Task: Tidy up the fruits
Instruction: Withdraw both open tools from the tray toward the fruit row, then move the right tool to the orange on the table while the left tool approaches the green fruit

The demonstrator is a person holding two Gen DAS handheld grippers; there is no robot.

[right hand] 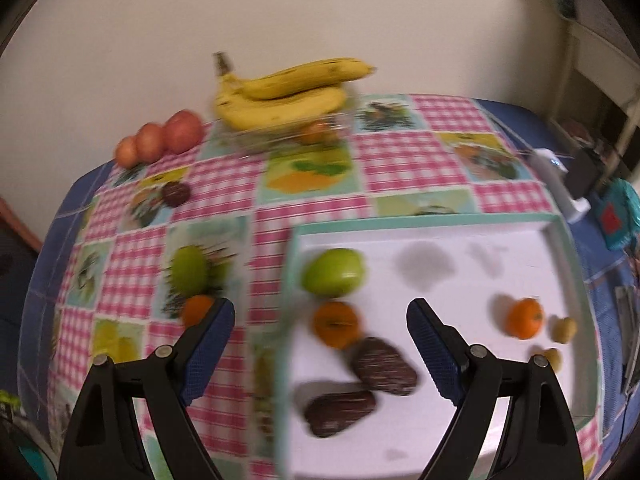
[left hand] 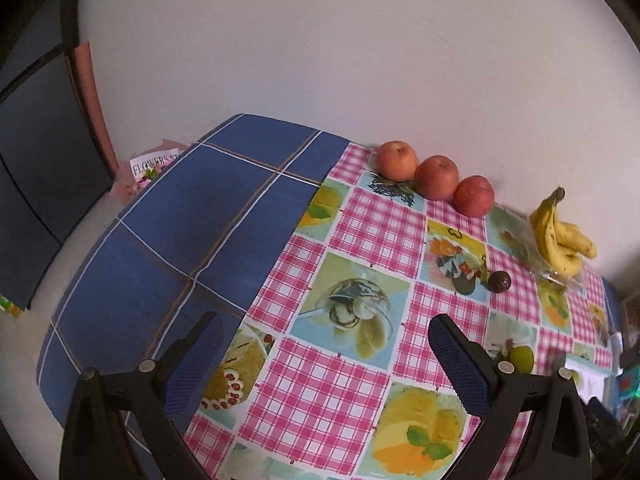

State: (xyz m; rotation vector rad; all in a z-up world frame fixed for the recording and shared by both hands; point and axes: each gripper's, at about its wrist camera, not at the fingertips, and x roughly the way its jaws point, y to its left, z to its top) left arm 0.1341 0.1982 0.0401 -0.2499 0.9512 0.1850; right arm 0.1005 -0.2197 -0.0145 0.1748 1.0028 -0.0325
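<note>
Three red apples (left hand: pixel 436 178) line the far edge of the table by the wall, with a bunch of bananas (left hand: pixel 562 236) to their right and a dark avocado (left hand: pixel 499 281) in front. My left gripper (left hand: pixel 324 364) hangs open above the pink checked cloth, holding nothing. In the right wrist view, a white tray (right hand: pixel 460 248) holds a green apple (right hand: pixel 334 272), two oranges (right hand: pixel 336 324), two dark avocados (right hand: pixel 384 366) and small yellow fruits (right hand: pixel 564 329). My right gripper (right hand: pixel 320 352) is open over the tray's left part. Another green apple (right hand: pixel 189 270) and an orange (right hand: pixel 196 309) lie on the cloth.
A blue checked cloth (left hand: pixel 180 220) covers the table's left end, beyond the pink fruit-print oilcloth (left hand: pixel 360 216). The bananas (right hand: pixel 280 94) rest on a clear container. A white device (right hand: pixel 558 184) and a teal packet (right hand: pixel 618 216) lie right of the tray.
</note>
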